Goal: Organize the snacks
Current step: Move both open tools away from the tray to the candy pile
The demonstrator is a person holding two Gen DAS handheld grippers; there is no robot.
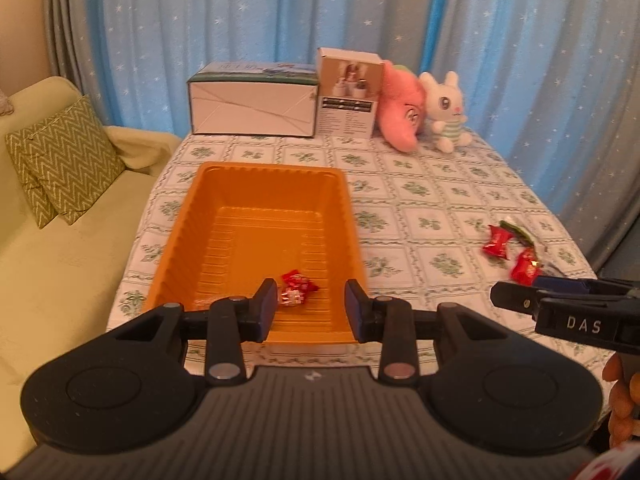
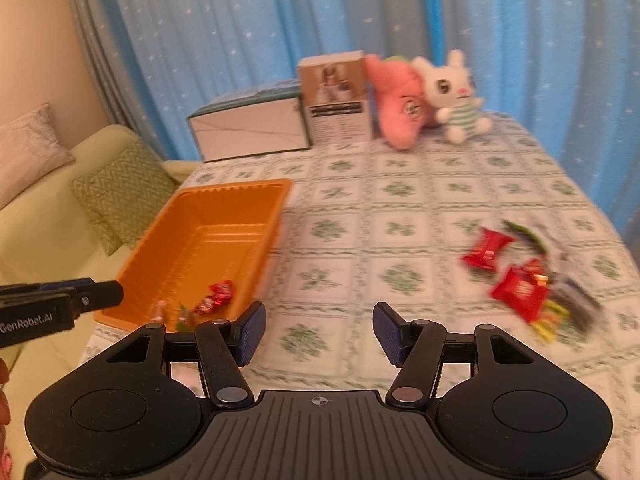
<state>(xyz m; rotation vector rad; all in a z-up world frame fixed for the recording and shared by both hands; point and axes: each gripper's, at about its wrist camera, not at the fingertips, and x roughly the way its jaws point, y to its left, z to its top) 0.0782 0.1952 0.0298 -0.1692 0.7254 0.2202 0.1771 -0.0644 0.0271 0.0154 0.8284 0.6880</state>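
Left wrist view. The left gripper (image 1: 311, 308) hangs over the near end of an orange tray (image 1: 188, 216), jaws part-way apart, nothing between the pads. A red candy (image 1: 297, 291) lies on the tray floor just beyond the fingers, close to the near wall. The tray sits on a table (image 1: 420, 184) with a green-flowered cloth. More red candies (image 1: 496, 242) lie loose on the cloth well to the right of the tray, with green wrappers mixed in. The right gripper (image 1: 516, 300) enters from the right edge, seen side-on beside that pile; jaw gap not readable from this angle. Far end of the table: a white box (image 1: 252, 110), a brown box (image 1: 349, 92), a pink plush (image 1: 402, 110), a white rabbit toy (image 1: 444, 108). Blue starred curtain (image 1: 240, 12) behind; a sofa (image 1: 48, 280) with a green zigzag cushion (image 1: 60, 160) on the left.

Right wrist view, blurred. The right gripper (image 2: 319, 334) is over bare cloth between tray and snack pile, jaws wide and empty. Tray (image 2: 160, 220) to the left, holding a red candy (image 2: 216, 298) near its front. Snack pile (image 2: 516, 280) to the right: red packets, plus some green, yellow and dark wrappers. Left gripper (image 2: 100, 294) pokes in from the left by the tray's near corner.
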